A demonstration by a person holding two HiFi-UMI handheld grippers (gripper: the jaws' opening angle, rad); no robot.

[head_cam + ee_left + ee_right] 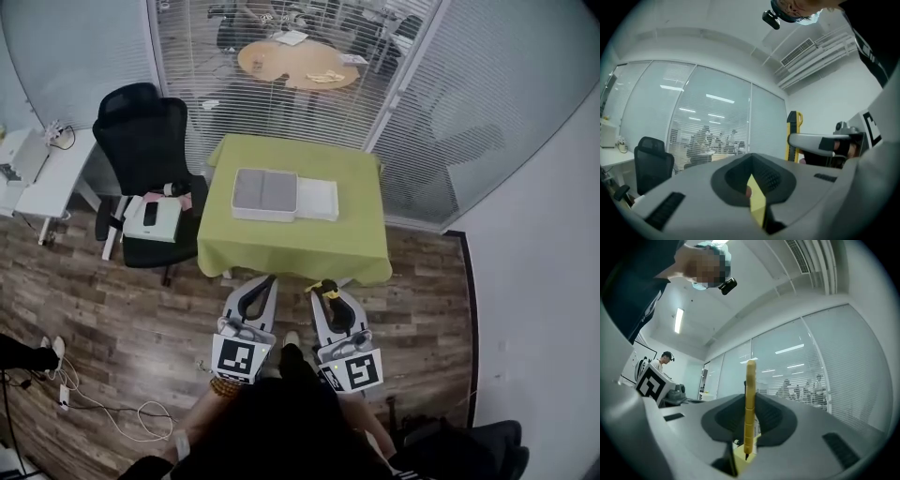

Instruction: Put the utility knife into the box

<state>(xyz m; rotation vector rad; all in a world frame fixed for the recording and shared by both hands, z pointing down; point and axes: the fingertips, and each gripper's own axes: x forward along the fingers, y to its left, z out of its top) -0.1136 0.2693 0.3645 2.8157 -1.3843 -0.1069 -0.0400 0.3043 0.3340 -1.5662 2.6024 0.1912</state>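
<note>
1. Side by side, close against our body, we hold both tools level, their noses toward the green-draped surface (292,251).
2. Our right tool (322,285) grasps the yellow utility knife (749,404), which stands upright between its pads, short of the surface's near edge.
3. Our left tool (271,278) is clenched, with nothing between its tips.
4. Across the surface the box (265,194) lies open, grey inside, with a white slab (318,199) just beside it.

The utility knife (750,404), slim and yellow with black trim, stands upright, clamped between the jaws of the right gripper (326,292). The box (265,194) lies open on the green-covered table (291,242), its grey-lined half to the left and its white half to the right.
</note>
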